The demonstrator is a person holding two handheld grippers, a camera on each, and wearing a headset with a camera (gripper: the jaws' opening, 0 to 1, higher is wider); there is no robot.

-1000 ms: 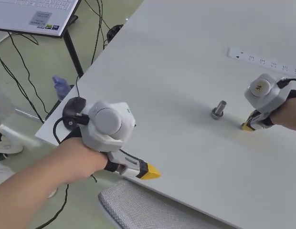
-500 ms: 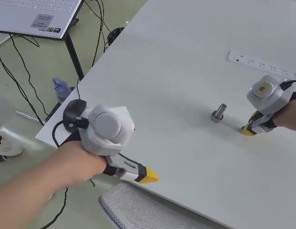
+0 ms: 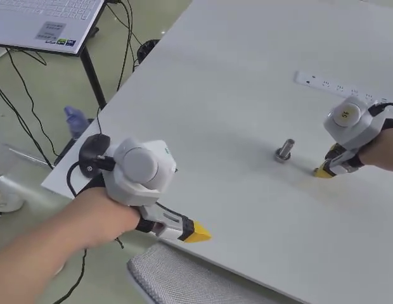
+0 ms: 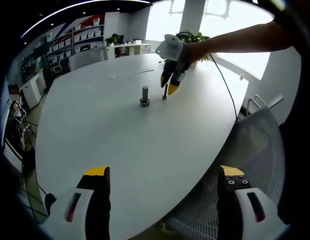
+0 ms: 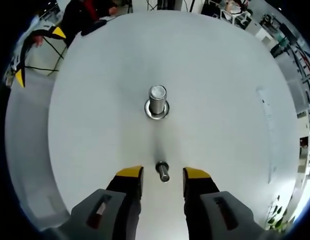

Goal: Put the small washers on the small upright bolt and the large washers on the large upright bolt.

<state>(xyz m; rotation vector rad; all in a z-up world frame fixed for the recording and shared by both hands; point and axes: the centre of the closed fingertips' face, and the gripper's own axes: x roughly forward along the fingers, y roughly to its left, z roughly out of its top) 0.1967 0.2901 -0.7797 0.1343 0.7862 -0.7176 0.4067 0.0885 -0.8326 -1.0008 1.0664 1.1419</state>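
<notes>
Yellow-tipped right gripper (image 5: 163, 174) parted around bolt (image 5: 162, 169)

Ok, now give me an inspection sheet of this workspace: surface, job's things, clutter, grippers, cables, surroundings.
Surface: white table, looks clean.
Job's things: large bolt upright, with a ring at its base, washer or bolt head, cannot tell; small bolt upright close beside it.
Clutter: power strip lying on the table beyond the bolts.
Grippers: right gripper open, fingers either side of the small bolt, not touching it; left gripper open, holding nothing, at the table's near edge.
Cables: black cables on the floor below the laptop; a cord from the left gripper.
Surroundings: laptop on a side stand; blue bottle on the floor; mesh chair.
</notes>
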